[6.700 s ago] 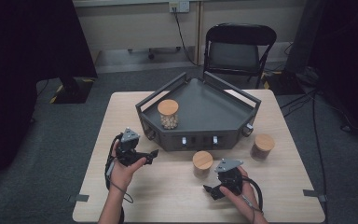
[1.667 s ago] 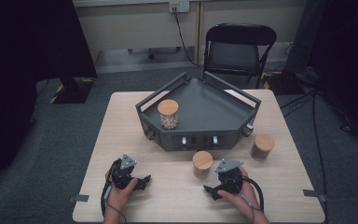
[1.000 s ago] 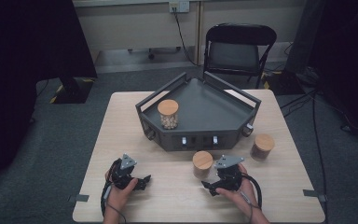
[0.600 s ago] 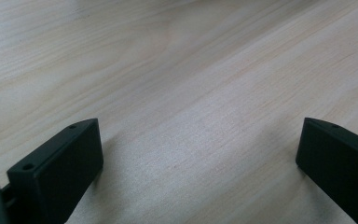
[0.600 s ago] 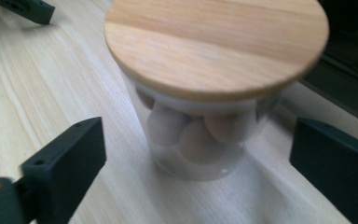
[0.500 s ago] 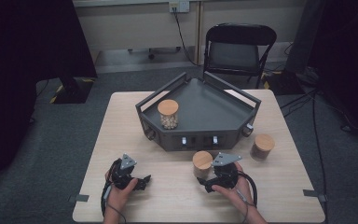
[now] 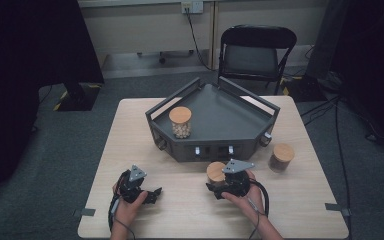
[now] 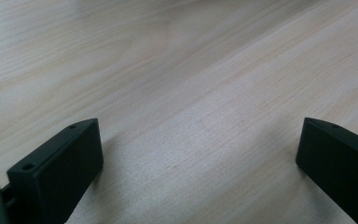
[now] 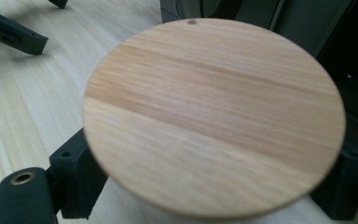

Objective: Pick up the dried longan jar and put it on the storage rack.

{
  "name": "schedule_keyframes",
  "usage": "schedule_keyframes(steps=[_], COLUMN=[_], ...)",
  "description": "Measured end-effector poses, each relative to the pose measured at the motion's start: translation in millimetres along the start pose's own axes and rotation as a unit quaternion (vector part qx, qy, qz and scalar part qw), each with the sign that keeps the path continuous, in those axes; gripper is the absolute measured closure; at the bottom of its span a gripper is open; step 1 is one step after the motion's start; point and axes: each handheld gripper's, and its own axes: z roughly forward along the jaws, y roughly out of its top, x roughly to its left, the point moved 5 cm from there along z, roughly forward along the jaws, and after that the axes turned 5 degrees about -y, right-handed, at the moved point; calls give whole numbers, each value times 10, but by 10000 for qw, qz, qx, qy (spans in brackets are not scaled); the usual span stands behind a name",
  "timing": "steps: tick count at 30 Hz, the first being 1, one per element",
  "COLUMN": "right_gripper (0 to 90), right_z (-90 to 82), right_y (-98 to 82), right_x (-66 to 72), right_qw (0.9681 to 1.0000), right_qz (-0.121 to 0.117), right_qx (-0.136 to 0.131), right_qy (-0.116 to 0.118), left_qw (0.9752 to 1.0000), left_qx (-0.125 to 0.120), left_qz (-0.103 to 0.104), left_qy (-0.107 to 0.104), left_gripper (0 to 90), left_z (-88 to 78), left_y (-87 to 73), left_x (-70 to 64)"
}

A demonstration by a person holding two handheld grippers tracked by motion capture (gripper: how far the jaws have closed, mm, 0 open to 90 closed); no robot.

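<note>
A glass jar with a round wooden lid (image 7: 215, 171) stands on the table just in front of the dark tray (image 7: 230, 112). My right gripper (image 7: 217, 183) reaches around it from the near side. In the right gripper view the lid (image 9: 214, 116) fills the middle, with a black jaw tucked under its rim on each side of my right gripper (image 9: 212, 156). Its jaws have just been closing and now hold the jar's body. My left gripper (image 7: 151, 193) rests low over bare wood at the near left. Its own view shows the left gripper (image 8: 198, 144) open, with nothing between its jaws.
A jar of pale pieces (image 7: 180, 121) stands inside the tray at its left. A darker jar (image 7: 281, 156) sits on the table to the right of the tray. A black folding chair (image 7: 257, 50) is behind the table. Tape marks lie near the front corners.
My right gripper moved forward and left up to the jar and its jaws closed in around it. The left hand, lowered toward the near edge earlier, has stayed still over the last second.
</note>
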Motion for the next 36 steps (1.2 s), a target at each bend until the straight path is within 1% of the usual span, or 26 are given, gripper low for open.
schedule_keyframes(steps=[2, 4, 6, 7, 9, 11, 17, 21, 26, 32, 34, 36], right_gripper=[166, 181, 186, 191, 199, 240, 246, 253, 254, 255, 256, 255], right_z=[9, 18, 24, 29, 39, 48, 58, 63, 66, 61, 53, 43], right_y=[0, 3, 3, 0, -2, -8, -1, 5, -7, 8, 7, 7], right_x=[-11, -21, -18, -25, -22, -20, -6, -8, -24, -38, -43, -51], right_qw=[10000, 10000, 10000, 10000, 10000, 10000, 9998, 9997, 9997, 9997, 9998, 9998], right_qz=[59, 50, 39, 55, 47, -51, -187, -216, -199, -201, -153, -182], right_qx=[-34, -32, -25, -30, -18, -37, -92, -93, -123, -84, -75, -84], right_qy=[15, 46, 3, 34, 22, 76, 49, 53, 44, 62, 42, 29], left_qw=[10000, 10000, 10000, 10000, 10000, 10000, 10000, 10000, 10000, 10000, 10000, 10000], left_qx=[4, -1, 1, 4, -1, -2, 1, -4, -2, -1, -2, -3], left_qz=[1, -6, 1, 3, -7, -7, -6, 2, 2, 1, 0, 1], left_qy=[2, -1, 0, 2, 0, 0, 1, 1, 1, 1, 1, 1], left_gripper=[1, 1, 1, 1, 1, 1, 1, 1, 1, 1, 1, 1], left_z=[0, 0, 0, -1, 0, 0, 0, 0, 0, 0, 0, 0], left_y=[1, 0, 0, 1, 0, -1, 0, -1, -1, -1, -1, -1], left_x=[0, 0, 0, 0, -1, -1, -1, 0, 0, 0, 0, 0])
